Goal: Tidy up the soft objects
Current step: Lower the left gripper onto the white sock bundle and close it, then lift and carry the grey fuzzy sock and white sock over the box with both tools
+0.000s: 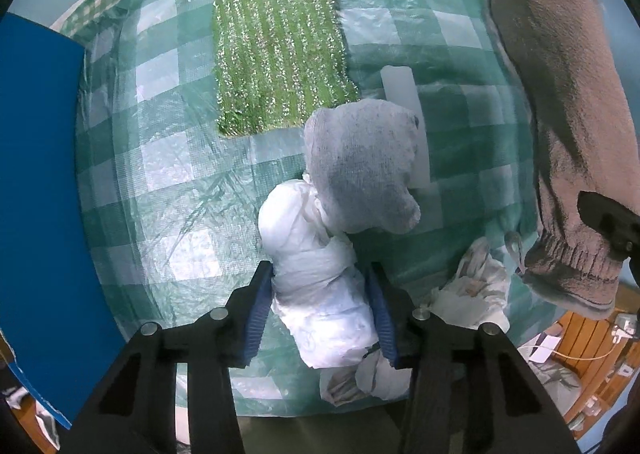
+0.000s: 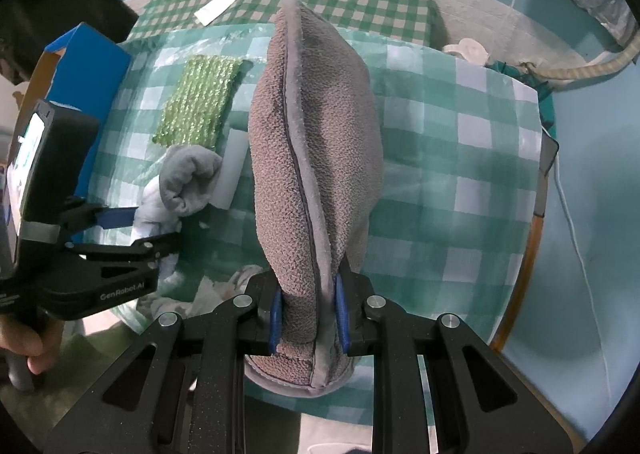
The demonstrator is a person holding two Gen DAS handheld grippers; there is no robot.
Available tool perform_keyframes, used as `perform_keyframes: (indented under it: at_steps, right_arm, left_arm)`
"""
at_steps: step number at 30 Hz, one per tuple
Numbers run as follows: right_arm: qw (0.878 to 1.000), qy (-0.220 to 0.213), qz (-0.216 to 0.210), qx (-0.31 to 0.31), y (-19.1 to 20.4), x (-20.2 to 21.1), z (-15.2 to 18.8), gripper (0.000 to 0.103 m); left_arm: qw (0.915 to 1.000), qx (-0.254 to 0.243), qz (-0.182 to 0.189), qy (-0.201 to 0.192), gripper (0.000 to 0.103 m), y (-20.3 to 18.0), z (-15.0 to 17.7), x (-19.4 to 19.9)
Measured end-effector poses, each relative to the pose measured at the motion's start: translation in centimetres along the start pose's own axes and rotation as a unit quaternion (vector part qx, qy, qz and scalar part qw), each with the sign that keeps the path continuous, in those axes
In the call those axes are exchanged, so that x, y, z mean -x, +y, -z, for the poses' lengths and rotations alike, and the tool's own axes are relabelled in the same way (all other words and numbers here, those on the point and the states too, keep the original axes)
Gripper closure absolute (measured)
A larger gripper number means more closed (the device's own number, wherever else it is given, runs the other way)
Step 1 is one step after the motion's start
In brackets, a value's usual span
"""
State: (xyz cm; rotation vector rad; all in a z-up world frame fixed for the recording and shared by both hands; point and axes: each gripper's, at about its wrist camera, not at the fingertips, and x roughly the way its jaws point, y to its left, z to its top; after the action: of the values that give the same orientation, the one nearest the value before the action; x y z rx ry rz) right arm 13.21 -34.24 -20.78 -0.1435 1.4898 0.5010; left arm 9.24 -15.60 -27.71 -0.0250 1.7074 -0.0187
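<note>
The left gripper (image 1: 322, 312) points straight down over the table (image 1: 180, 181), its blue pads on either side of a white bundle (image 1: 316, 274) of crumpled soft material. The left pad touches the bundle's side; the right pad sits right against its other side, so the jaws look closed on it, partly open only as far as the bundle's width allows. A grey sock (image 1: 360, 169), balled up, rests on the far end of the bundle and overlaps a white strip (image 1: 404, 105) lying flat on the green-and-white checked cloth. Beyond the sock lies a green glittery pad (image 1: 280, 53), flat, apart from the bundle. A blue box (image 1: 40, 193) stands at the table's left edge. A second crumpled white rag (image 1: 476, 286) lies near the table's near edge, to the right of the bundle. The right gripper (image 2: 308, 318) is nearly shut, its pads pinching the lower end of a brown-grey slipper (image 2: 312, 157), which stands up off the table along the fingers, sole seam facing the camera. In the left view the slipper hangs at the right side, clear of the cloth. A hand (image 2: 24, 338) grips the left tool's handle.
</note>
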Motion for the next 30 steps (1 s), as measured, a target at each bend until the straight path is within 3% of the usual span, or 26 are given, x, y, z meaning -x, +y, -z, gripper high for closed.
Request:
perform_keyframes:
  at_steps: [8,30]
  right_arm:
    - [1.000,-0.006,0.001,0.000,0.4,0.5,0.4,0.084]
    - [1.000,-0.023,0.016,0.001,3.3,3.7,0.4,0.084]
  left_arm:
    - [0.9991,-0.023,-0.026,-0.027,0.058,-0.4,0.8,1.5]
    - [0.9947,-0.053,-0.037,-0.079,0.058,3.1,4.8,9.0]
